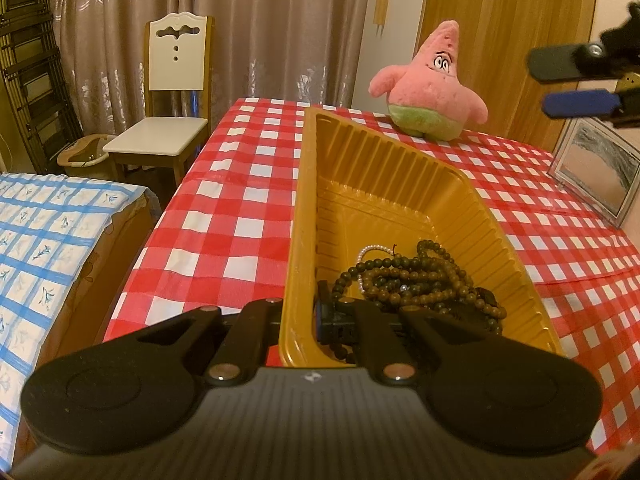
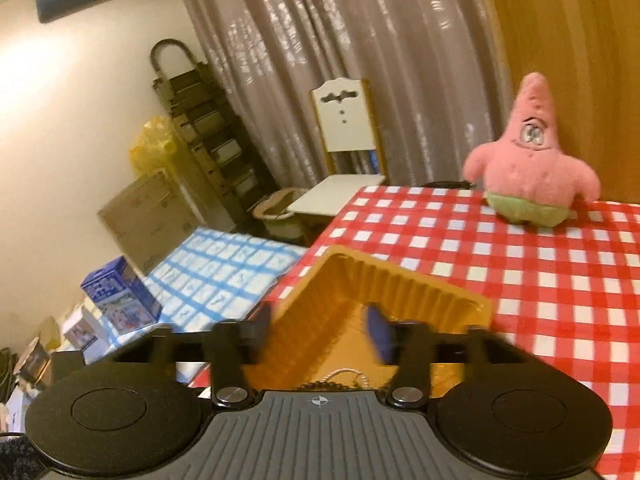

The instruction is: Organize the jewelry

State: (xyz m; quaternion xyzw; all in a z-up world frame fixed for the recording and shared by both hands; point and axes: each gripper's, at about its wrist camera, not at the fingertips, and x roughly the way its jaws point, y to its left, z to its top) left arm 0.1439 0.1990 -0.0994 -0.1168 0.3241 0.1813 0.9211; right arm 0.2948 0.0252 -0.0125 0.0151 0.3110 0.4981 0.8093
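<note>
A gold plastic tray (image 1: 384, 168) lies on the red-checked table (image 1: 240, 208). A heap of dark wooden bead strings (image 1: 420, 284) and a thin white pearl bracelet (image 1: 366, 256) rest at its near end. My left gripper (image 1: 316, 316) is shut on the tray's near left wall, one finger outside and one inside. My right gripper (image 1: 542, 85) hangs high at the right, jaws apart and empty. In the right wrist view that gripper (image 2: 320, 330) hovers open over the tray (image 2: 400, 284), with the beads (image 2: 320, 385) just showing below it.
A pink star plush (image 1: 430, 84) stands at the table's far edge. A framed picture (image 1: 596, 168) leans at the right. A white chair (image 1: 168, 128) and a blue-checked surface (image 1: 48, 240) are to the left, with small boxes (image 2: 120, 300) on it.
</note>
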